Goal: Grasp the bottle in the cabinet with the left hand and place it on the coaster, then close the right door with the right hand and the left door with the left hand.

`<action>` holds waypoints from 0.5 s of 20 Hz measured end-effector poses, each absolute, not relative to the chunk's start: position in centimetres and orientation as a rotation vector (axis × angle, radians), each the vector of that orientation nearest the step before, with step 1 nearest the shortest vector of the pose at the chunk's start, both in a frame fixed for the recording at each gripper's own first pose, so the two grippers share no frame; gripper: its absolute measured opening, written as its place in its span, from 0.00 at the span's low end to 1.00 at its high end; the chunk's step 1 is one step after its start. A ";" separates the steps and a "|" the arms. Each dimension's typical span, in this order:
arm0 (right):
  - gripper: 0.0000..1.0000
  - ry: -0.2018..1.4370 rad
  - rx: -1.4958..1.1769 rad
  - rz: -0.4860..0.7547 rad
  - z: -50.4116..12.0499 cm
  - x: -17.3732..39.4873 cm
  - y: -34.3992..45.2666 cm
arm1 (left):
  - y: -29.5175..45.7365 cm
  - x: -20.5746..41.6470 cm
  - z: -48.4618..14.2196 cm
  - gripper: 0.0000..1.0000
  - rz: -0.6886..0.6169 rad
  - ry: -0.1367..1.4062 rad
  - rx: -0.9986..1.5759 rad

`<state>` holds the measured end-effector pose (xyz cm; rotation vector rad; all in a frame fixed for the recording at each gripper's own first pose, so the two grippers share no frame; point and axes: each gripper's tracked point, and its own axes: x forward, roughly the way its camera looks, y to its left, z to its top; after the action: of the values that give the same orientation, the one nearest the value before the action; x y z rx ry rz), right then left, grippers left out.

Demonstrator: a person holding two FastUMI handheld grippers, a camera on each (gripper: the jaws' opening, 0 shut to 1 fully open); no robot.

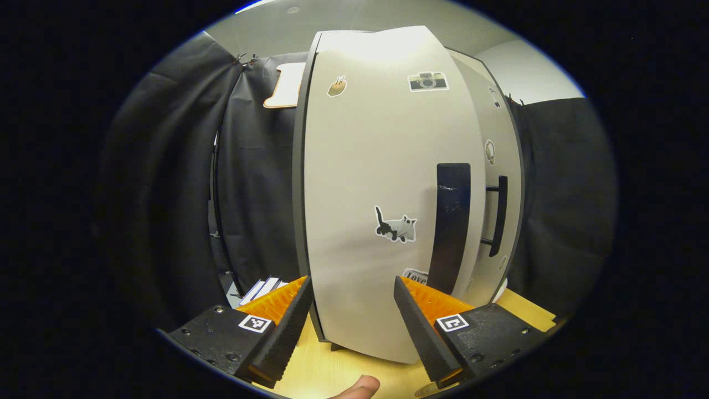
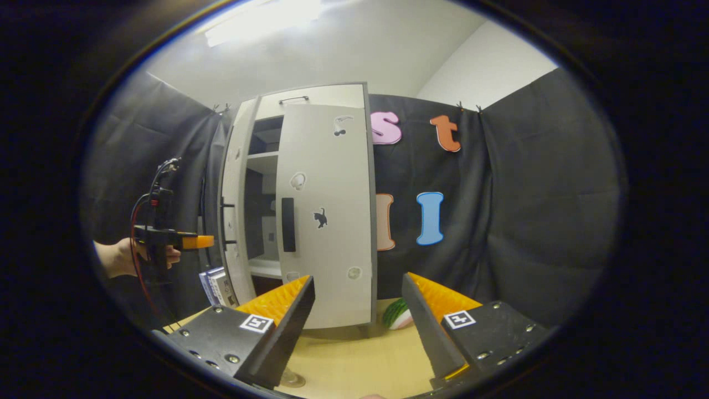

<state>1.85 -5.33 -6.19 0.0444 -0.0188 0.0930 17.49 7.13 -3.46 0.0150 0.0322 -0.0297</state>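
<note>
Left gripper view: left gripper point(image 1: 354, 321) fingers spread wide, nothing between them, held low over the wooden tabletop point(image 1: 332, 371). Just ahead, filling the gap between the fingers, stands the left door point(image 1: 382, 183) of the cabinet, swung partly open, its dark handle point(image 1: 451, 227) and a cat sticker point(image 1: 394, 225) facing the camera. Behind it, the right door point(image 1: 501, 166) with its own handle. Right gripper view: right gripper point(image 2: 357, 321) also wide open and empty, above the table. Beyond it, the right door point(image 2: 327, 216) looks shut or nearly so; the left door point(image 2: 232, 216) stands ajar, shelves visible in the gap. Bottle: cannot tell where it is; a round clear base point(image 2: 291, 379) sits on the table under the left finger.
</note>
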 end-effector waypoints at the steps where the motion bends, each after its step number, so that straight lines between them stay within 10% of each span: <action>1: 0.96 -0.018 0.046 0.090 -6.4 1.7 -5.6 | 6.9 17.5 -3.5 0.93 -0.028 0.037 0.011; 10: 0.96 -0.012 0.064 0.099 -6.2 -0.2 -5.9 | 5.9 13.9 -3.3 0.93 0.012 0.013 0.040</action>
<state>-0.24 -5.94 -6.17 0.0638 -0.0120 0.0991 13.95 5.89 -3.28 0.0398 0.0133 0.0116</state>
